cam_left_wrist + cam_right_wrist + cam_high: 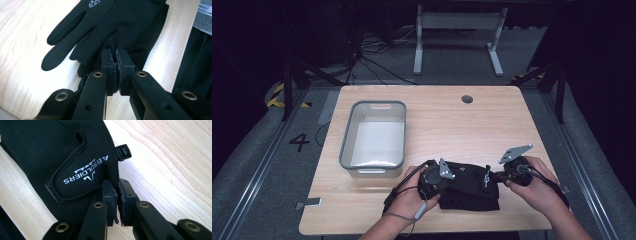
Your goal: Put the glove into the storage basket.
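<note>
The left tool (pixel 116 65) is clamped on a pinch of black fabric at the finger end of a black glove (pixel 117 22), and the right tool (pixel 118 195) is closed on the cuff edge of the same glove (pixel 50 152), just below the printed wrist tab and beside a small black clip (pixel 123 152). The glove (pixel 469 182) is thus held at opposite ends, apparently so that it can be kept stretched and carried as one piece rather than left to fold on itself. It is seen near the front edge of the wooden surface (pixel 512 125), between the two hands, with darker fabric beneath it that cannot be told apart. A grey bin (pixel 374 134) stands just beyond and to the left, open and unobstructed. Bare wood is left to the right and behind, while little margin remains toward the front edge.
</note>
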`<state>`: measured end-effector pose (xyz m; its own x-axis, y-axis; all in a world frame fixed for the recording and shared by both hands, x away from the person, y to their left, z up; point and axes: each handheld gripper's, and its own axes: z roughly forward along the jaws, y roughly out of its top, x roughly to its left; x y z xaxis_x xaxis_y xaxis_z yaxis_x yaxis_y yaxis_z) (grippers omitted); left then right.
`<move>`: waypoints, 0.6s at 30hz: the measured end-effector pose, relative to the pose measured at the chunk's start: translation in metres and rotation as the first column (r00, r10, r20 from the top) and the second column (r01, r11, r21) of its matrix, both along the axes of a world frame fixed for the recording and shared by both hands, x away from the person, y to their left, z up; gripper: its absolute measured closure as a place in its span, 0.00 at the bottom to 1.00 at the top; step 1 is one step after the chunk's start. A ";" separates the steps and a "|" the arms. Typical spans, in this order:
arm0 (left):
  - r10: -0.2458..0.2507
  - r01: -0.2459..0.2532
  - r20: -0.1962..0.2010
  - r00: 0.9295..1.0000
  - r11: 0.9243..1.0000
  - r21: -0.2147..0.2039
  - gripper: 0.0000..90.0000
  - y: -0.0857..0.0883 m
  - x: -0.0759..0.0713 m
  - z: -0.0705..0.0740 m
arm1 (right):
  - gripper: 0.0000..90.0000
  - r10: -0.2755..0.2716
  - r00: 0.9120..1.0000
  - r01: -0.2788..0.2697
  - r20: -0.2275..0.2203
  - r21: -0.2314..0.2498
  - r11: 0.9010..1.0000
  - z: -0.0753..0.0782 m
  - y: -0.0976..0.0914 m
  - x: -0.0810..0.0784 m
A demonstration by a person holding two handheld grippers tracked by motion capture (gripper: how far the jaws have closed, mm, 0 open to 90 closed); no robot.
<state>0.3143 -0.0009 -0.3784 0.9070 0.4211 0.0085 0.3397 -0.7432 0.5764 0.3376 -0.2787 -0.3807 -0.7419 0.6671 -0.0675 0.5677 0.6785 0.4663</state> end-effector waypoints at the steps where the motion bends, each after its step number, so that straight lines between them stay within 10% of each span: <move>1: 0.001 -0.001 -0.002 1.000 1.000 0.002 0.96 0.000 -0.001 0.000 | 0.95 0.002 1.000 -0.002 0.001 -0.002 1.000 0.000 0.002 0.001; 18: -0.065 0.067 -0.052 0.997 0.996 0.057 0.96 -0.009 -0.006 -0.008 | 0.94 0.005 1.000 -0.005 -0.011 -0.020 1.000 -0.004 0.004 0.004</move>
